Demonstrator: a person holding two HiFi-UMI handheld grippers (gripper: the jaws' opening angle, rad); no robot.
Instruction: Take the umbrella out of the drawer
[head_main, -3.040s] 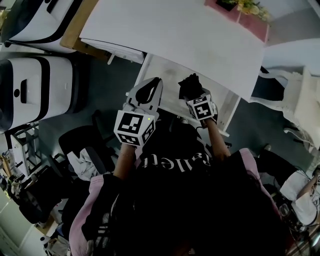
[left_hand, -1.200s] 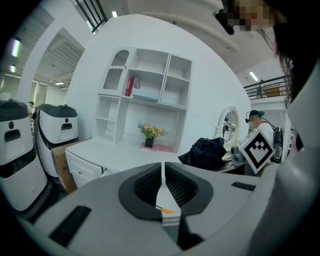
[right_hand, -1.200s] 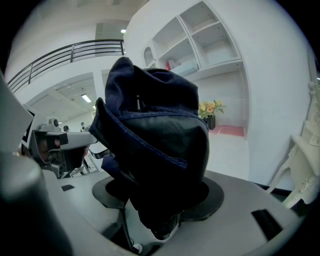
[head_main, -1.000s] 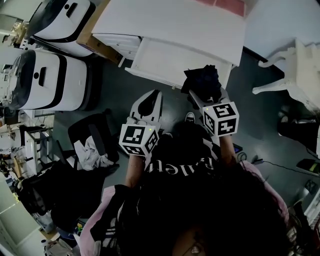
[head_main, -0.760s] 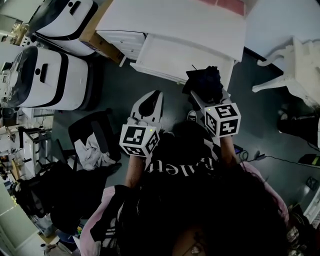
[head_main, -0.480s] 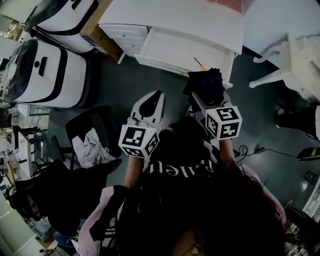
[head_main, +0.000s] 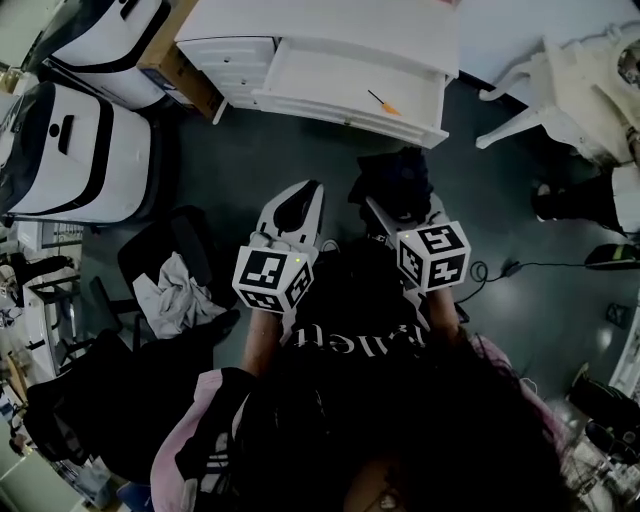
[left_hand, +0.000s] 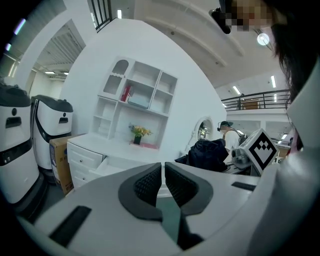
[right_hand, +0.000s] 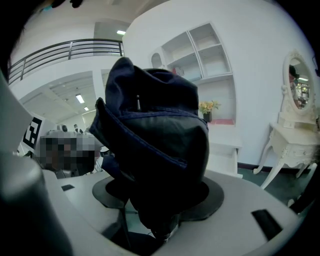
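Holding dark navy folded fabric umbrella (head_main: 392, 182) in right gripper (head_main: 388, 213), fingers clamped on its near end, bundle sticking out beyond them, probably so the bulk clears the drawer front. Already out of white open drawer (head_main: 325, 72) at far side, well apart from it. Holding left gripper (head_main: 297, 202) alongside at left, fingers together on nothing, likely spare.

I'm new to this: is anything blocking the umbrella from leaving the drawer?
Nothing visible does. The right tongs are shut on the umbrella, which hangs over the floor, apart from the open drawer.
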